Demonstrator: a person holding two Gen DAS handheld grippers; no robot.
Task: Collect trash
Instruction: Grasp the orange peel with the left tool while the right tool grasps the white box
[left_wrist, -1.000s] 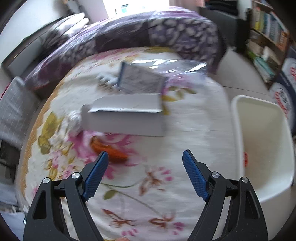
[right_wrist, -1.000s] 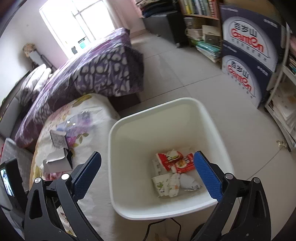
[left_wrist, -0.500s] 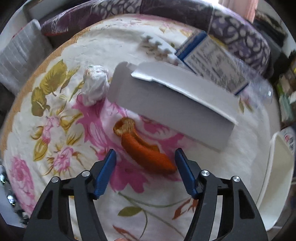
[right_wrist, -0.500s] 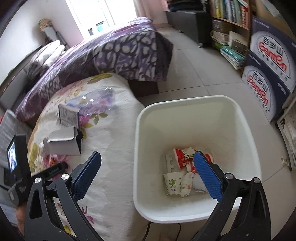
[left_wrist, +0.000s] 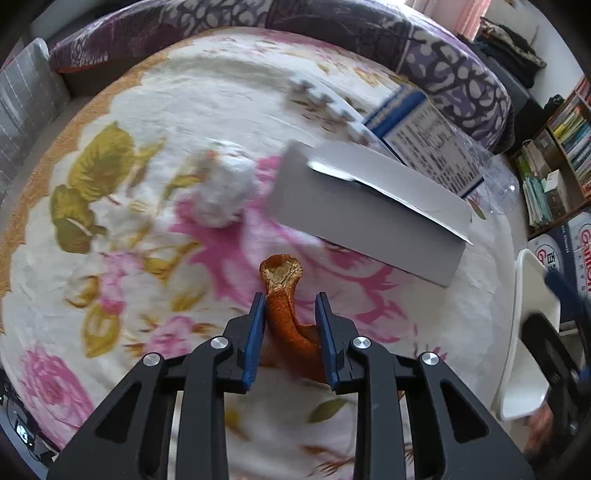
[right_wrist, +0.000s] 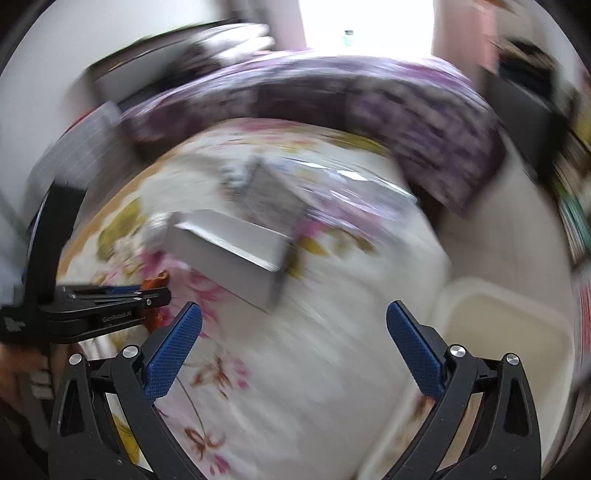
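Observation:
An orange peel (left_wrist: 286, 302) lies on the floral blanket (left_wrist: 147, 110). My left gripper (left_wrist: 290, 306) is low over it with a blue pad on each side, partly closed around the peel with small gaps still showing. The peel and left gripper also show in the blurred right wrist view (right_wrist: 153, 286). My right gripper (right_wrist: 293, 332) is wide open and empty above the blanket. A grey open box (left_wrist: 369, 210), a crumpled white tissue (left_wrist: 225, 192) and a blue-edged printed box (left_wrist: 424, 136) lie beyond the peel. The white bin (right_wrist: 509, 350) stands to the right.
A purple patterned quilt (left_wrist: 406, 48) runs along the far edge of the bed. A clear plastic bottle (left_wrist: 498, 181) lies by the right edge. Bookshelves (left_wrist: 565, 140) and printed cartons (left_wrist: 576, 251) stand at the right. A grey checked pillow (left_wrist: 26, 107) lies at the left.
My left gripper has dropped onto the orange peel and narrowed its jaws around it. My right gripper has swung left from above the bin to over the blanket, still open.

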